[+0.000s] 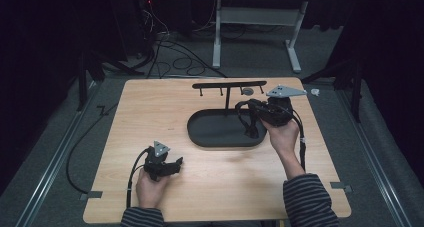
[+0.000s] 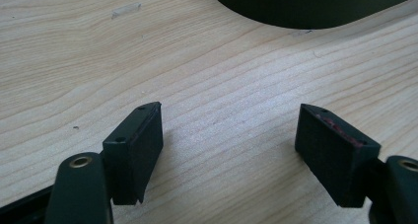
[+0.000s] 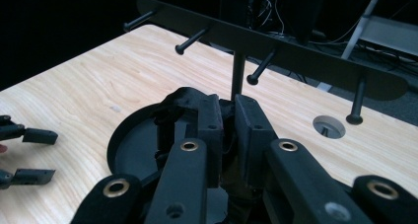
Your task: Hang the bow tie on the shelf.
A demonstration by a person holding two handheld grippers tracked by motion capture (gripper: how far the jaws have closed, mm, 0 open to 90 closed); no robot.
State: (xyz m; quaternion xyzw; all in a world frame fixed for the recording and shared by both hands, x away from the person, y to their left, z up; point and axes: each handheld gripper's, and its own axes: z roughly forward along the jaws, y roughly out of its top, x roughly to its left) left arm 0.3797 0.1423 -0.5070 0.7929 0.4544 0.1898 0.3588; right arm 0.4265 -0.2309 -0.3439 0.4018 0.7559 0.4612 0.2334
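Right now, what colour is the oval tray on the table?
Black; the tray shows best in the high view.

The tray [image 1: 200, 132] lies on the table [image 1: 150, 107] ahead of the left gripper [image 1: 176, 165]; the peg rack [image 1: 229, 85] stands behind it.

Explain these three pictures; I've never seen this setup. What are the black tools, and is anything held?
These are two hand-held two-jaw grippers, worked by a person. The high view looks down on the wooden table; the other two cameras ride on the grippers. On it stands a black oval tray with a peg rack on a post. The left gripper is open above bare wood. The right gripper, over the tray, has jaws nearly together; whether they grip anything is unclear.
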